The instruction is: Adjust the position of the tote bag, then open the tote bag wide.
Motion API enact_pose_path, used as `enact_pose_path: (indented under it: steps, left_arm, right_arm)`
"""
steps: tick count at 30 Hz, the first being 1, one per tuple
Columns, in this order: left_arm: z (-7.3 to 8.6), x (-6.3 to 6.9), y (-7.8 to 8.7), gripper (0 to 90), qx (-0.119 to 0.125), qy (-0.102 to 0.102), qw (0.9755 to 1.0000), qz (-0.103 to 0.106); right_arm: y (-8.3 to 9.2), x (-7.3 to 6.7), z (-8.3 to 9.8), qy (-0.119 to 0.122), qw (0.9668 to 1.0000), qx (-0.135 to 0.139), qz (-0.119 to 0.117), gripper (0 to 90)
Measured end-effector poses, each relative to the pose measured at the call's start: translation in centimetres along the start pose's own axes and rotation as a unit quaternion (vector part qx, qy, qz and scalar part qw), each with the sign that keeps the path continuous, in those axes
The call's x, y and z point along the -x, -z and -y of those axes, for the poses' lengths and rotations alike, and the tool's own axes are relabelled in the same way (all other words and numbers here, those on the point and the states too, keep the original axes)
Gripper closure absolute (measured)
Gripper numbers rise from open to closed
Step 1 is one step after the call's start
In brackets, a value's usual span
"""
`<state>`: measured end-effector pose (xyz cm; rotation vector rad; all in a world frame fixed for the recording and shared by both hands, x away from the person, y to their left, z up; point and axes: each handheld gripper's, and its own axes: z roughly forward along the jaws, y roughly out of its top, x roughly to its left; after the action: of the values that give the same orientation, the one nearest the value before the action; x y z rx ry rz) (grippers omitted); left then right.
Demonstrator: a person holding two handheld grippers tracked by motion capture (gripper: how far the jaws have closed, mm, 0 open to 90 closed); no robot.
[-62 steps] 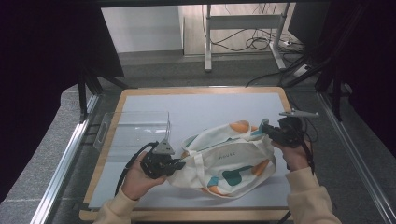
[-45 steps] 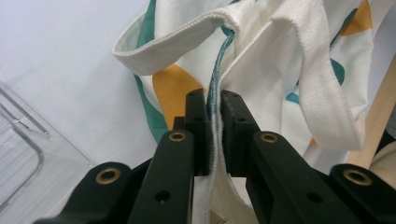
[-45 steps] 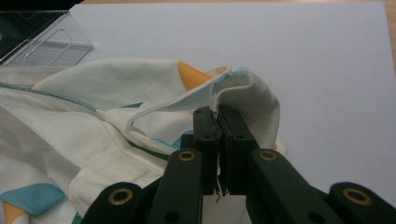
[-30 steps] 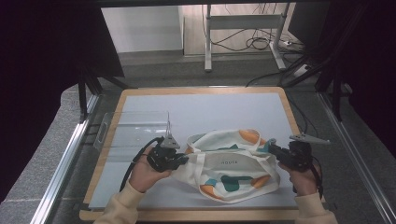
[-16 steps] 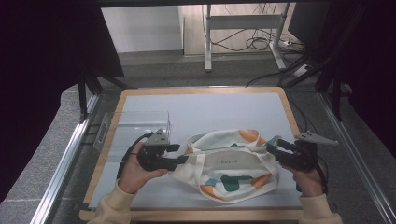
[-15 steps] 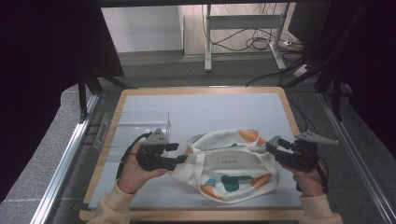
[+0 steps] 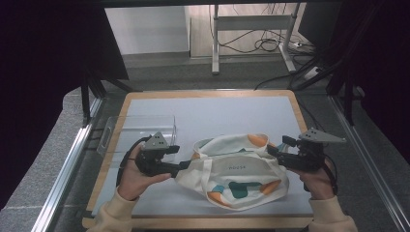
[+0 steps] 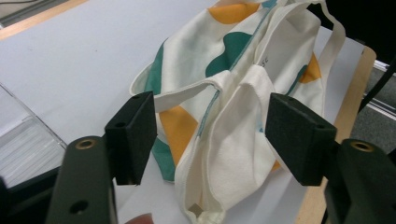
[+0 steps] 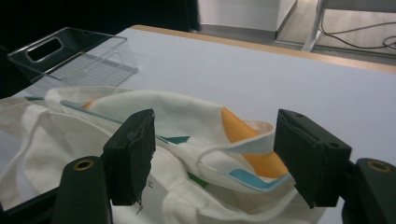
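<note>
Low in the high view I see my left gripper [image 7: 186, 166] at the left end of the cloth bag [image 7: 234, 169], and my right gripper [image 7: 271, 151] at the right end. Both grippers have just been opening. Their jaws now stand wide and let go, with nothing pinched. In the left gripper view the bag's white strap [image 8: 243, 107] lies between the jaws, but the pads do not press it. In the right gripper view the bag's rim sits loose between the jaws too. The bag is white with orange and green spots and lies flat on the bench [image 7: 232, 113], in the lower middle of the frame. Farther back, at the left, stands a clear plastic box [image 7: 138, 133].
</note>
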<state>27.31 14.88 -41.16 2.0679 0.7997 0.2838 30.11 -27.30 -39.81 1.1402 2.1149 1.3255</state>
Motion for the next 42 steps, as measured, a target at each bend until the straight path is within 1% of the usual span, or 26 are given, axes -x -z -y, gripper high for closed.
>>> enact_pose_path:
  steps: [4, 9, 11, 15, 18, 22, 27, 29, 31, 32, 37, 39, 42]
  left_arm:
    - [-0.3, -0.1, -0.1, 29.7, -0.001, -0.001, 1.0000, -0.005]
    - [-0.5, -0.2, -0.2, 28.9, -0.001, 0.000, 1.0000, -0.007]
    - [-0.5, -0.2, -0.3, 28.5, -0.003, 0.002, 1.0000, -0.005]
    - [-0.6, -0.4, -0.4, 27.8, -0.005, 0.004, 1.0000, -0.002]
    - [-0.9, -0.5, -0.5, 27.3, -0.005, 0.001, 1.0000, -0.005]
    - [-1.3, -0.5, -0.6, 27.3, 0.009, -0.004, 0.9999, -0.009]
    - [-1.8, -0.4, -0.9, 28.8, 0.010, -0.012, 0.9999, -0.003]
    - [-2.1, -0.4, -1.2, 29.4, 0.010, -0.012, 0.9999, -0.001]
    - [-2.5, -0.4, -1.8, 29.8, 0.007, -0.011, 0.9999, -0.008]
    - [-2.7, -0.4, -1.9, 30.4, 0.006, -0.011, 0.9999, -0.008]
    - [-3.7, -0.6, -2.9, 31.7, 0.002, -0.019, 0.9998, 0.001]
    - [-3.9, -0.7, -3.2, 32.1, -0.002, -0.018, 0.9998, 0.006]
    - [-4.1, -0.7, -3.9, 32.7, -0.010, -0.024, 0.9996, 0.008]
  right_arm:
    - [0.1, -0.7, -0.3, 0.009, 0.9999, 0.000, -0.008, 28.7]
    - [-0.5, -1.5, -0.5, 0.016, 0.9998, -0.003, -0.011, 28.6]
    - [-0.7, -1.9, -0.6, 0.017, 0.9997, -0.003, -0.017, 28.6]
    - [-1.3, -2.8, -1.2, 0.031, 0.9990, -0.003, -0.033, 28.6]
    - [-1.9, -3.3, -1.6, 0.042, 0.9980, -0.007, -0.046, 28.6]
    - [-2.4, -3.8, -1.6, 0.054, 0.9968, -0.016, -0.057, 28.6]
    - [-2.6, -4.0, -1.4, 0.059, 0.9959, -0.021, -0.065, 29.4]
    - [-2.6, -4.2, -1.5, 0.063, 0.9953, -0.019, -0.071, 29.7]
    - [-2.6, -4.4, -1.5, 0.066, 0.9947, -0.019, -0.077, 29.8]
    - [-2.7, -4.5, -1.5, 0.067, 0.9943, -0.021, -0.080, 29.9]
    - [-3.1, -4.8, -1.4, 0.072, 0.9935, -0.027, -0.084, 29.9]
    - [-3.1, -5.0, -1.4, 0.072, 0.9934, -0.028, -0.084, 30.0]
    - [-3.0, -5.0, -1.3, 0.072, 0.9935, -0.027, -0.085, 30.2]
